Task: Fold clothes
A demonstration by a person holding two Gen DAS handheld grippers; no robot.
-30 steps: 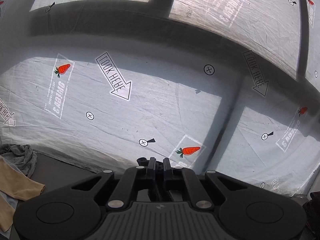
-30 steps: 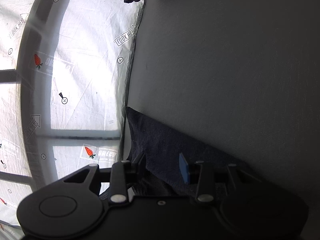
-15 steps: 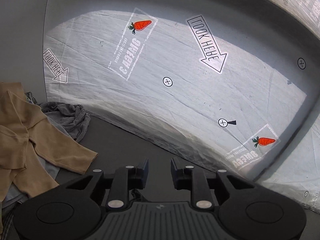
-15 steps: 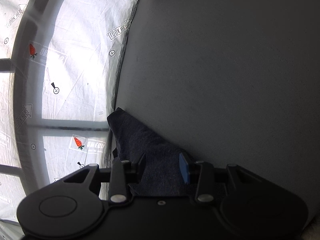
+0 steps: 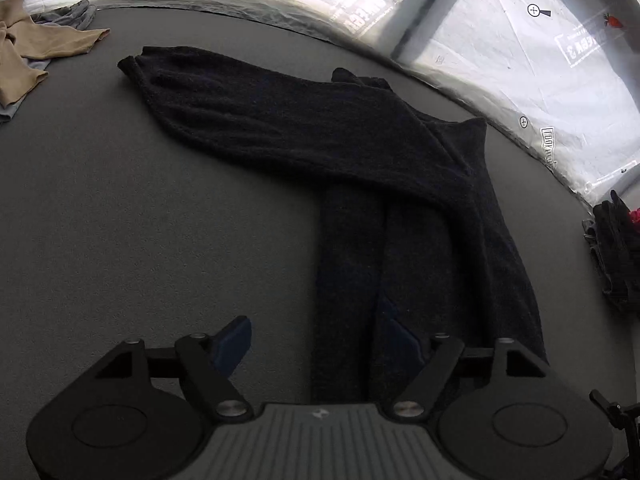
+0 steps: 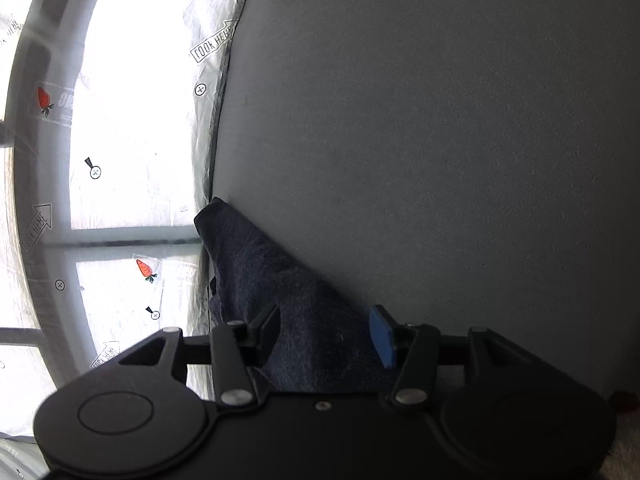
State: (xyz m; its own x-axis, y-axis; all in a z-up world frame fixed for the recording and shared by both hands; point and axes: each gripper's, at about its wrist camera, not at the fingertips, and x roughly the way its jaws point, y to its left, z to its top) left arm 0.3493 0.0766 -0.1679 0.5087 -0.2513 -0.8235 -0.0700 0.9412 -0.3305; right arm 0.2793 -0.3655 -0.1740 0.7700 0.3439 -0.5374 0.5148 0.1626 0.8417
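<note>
Since half a second ago the left gripper [image 5: 320, 344] has swung down from the printed plastic sheet to face the grey table [image 5: 120, 208], and its jaws, nearly closed before, now stand wide apart with nothing between them. Below it lies the dark sweater [image 5: 352, 152], flat on the table: one sleeve stretches toward the upper left of the frame, and the folded body runs down the middle to the gripper's right finger [image 5: 400, 340], which overlaps the cloth's lower edge. In the upper left corner sits a tan garment [image 5: 28, 48] with a grey one [image 5: 72, 16] just behind it, well apart from the sweater. A dark heap of clothes [image 5: 616, 248] lies at the right edge.

The right gripper [image 6: 324, 336] has barely shifted. Its jaws are open, and a corner of the same sweater [image 6: 280, 280] lies between and beneath the fingers at the lower middle of its frame, the tip pointing up-left to the table's edge. I cannot tell whether either finger touches the fabric. Beyond the edge, the plastic sheet [image 6: 140, 120] glares white.
</note>
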